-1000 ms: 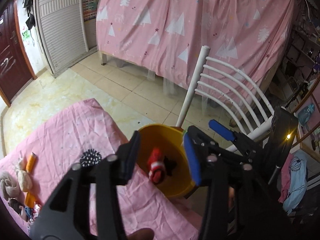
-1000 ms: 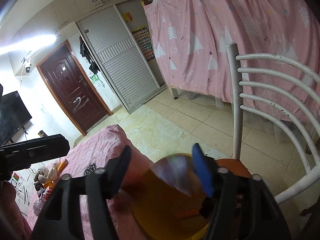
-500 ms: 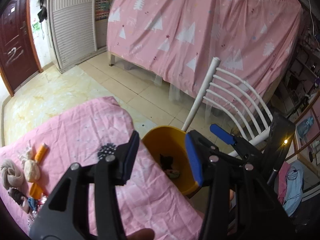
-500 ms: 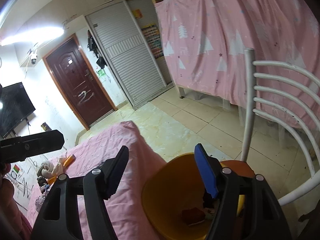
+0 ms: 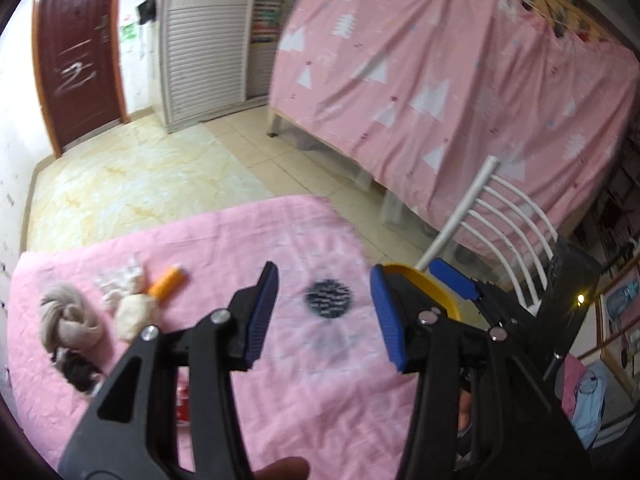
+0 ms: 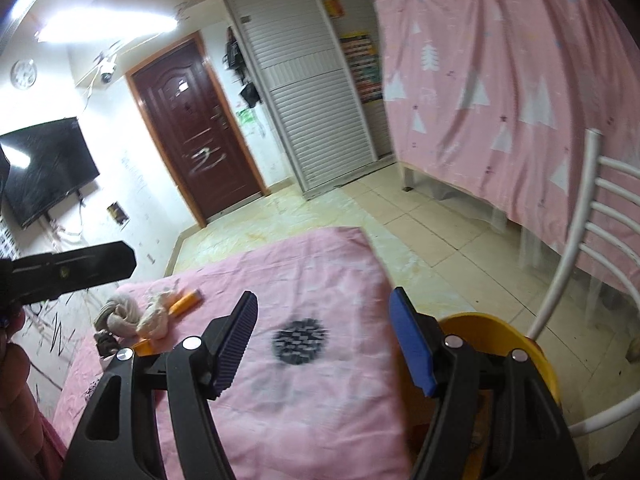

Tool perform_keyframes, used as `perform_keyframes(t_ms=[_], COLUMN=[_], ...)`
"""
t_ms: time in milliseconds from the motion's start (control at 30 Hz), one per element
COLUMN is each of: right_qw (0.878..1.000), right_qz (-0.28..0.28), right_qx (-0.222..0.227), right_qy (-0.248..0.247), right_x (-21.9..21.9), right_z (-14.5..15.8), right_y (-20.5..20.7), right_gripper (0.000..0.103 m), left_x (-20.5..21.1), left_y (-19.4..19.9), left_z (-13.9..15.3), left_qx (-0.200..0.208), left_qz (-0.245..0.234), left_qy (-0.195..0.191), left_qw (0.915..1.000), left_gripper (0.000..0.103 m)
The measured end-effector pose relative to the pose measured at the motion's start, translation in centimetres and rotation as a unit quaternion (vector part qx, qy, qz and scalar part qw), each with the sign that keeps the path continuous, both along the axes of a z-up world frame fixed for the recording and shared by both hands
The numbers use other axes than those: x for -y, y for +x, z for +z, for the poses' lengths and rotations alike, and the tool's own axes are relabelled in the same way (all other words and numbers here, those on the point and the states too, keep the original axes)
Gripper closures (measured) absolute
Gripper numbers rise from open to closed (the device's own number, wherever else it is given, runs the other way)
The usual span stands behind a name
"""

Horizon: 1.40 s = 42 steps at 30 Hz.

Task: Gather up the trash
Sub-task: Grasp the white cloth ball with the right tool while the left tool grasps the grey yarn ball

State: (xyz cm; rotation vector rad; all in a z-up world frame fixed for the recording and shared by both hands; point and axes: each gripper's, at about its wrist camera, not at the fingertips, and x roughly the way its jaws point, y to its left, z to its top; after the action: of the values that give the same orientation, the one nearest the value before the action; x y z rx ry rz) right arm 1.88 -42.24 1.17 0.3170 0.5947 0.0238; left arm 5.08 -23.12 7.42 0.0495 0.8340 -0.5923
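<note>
My left gripper (image 5: 324, 316) is open and empty above the pink-covered table (image 5: 224, 240). My right gripper (image 6: 324, 340) is open and empty too; its blue finger also shows in the left wrist view (image 5: 456, 280). A black spiky ball (image 5: 329, 295) lies on the cloth ahead of both, also in the right wrist view (image 6: 298, 342). An orange tube (image 5: 167, 285), white crumpled wads (image 5: 128, 300), a beige yarn knot (image 5: 70, 316) and dark scraps (image 5: 78, 372) lie at the left. The yellow bin (image 6: 516, 344) stands at the table's right edge, mostly hidden behind my right gripper.
A white slatted chair (image 5: 504, 220) stands behind the bin. A bed draped in pink fabric (image 5: 440, 80) fills the back right. Tiled floor (image 5: 140, 176), a brown door (image 6: 192, 136) and a white shutter cabinet (image 6: 312, 92) lie beyond the table.
Both grippers have swung left, away from the yellow bin and over the table. The trash seen dropping into the bin is out of sight. The spiky ball now lies between the fingers' lines of sight.
</note>
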Motion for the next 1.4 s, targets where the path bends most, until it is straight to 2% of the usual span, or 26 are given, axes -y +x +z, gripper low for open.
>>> perform_keyframes(t_ms=[400,667,767,800,900,1100,1400], right_qw=[0.997,0.994,0.991,0.99,0.988,0.981,0.971], right_qz=[0.071,0.1,0.115,0.121,0.137,0.17,0.196], right_qx=[-0.019,-0.036,-0.042,-0.045,-0.051,-0.071,-0.11], right_qy=[-0.027,-0.036,-0.045,-0.048,-0.054,-0.064,-0.074], right_x=[-8.5,-12.6,-14.5,-15.3,-17.0,-20.6,-24.2], right_z=[0.1,-0.2,-0.3,-0.4,-0.6,-1.6,-3.9], right_y=[3.7,5.5,6.2,6.5,7.2,9.0,11.7], right_gripper=[0.041,0.04,0.04,0.04,0.039,0.037,0.034], left_x=[-9.3,-15.3,-17.4,-17.9,-19.8,-22.3,-23.2], left_y=[2.7,4.8,5.7,6.0,7.3,9.1,10.9], left_z=[-0.4,-1.9,-2.8,-3.0,-4.1,-6.6,-9.5], left_qx=[0.002,-0.015,-0.023,-0.025,-0.038,-0.072,-0.108], left_qz=[0.073,0.132,0.152,0.158,0.183,0.201,0.209], left_qy=[0.007,0.024,0.033,0.038,0.049,0.054,0.068], left_qw=[0.9973,0.9909,0.9876,0.9864,0.9811,0.9755,0.9696], left_gripper=[0.058,0.057,0.04,0.037,0.032,0.021,0.015])
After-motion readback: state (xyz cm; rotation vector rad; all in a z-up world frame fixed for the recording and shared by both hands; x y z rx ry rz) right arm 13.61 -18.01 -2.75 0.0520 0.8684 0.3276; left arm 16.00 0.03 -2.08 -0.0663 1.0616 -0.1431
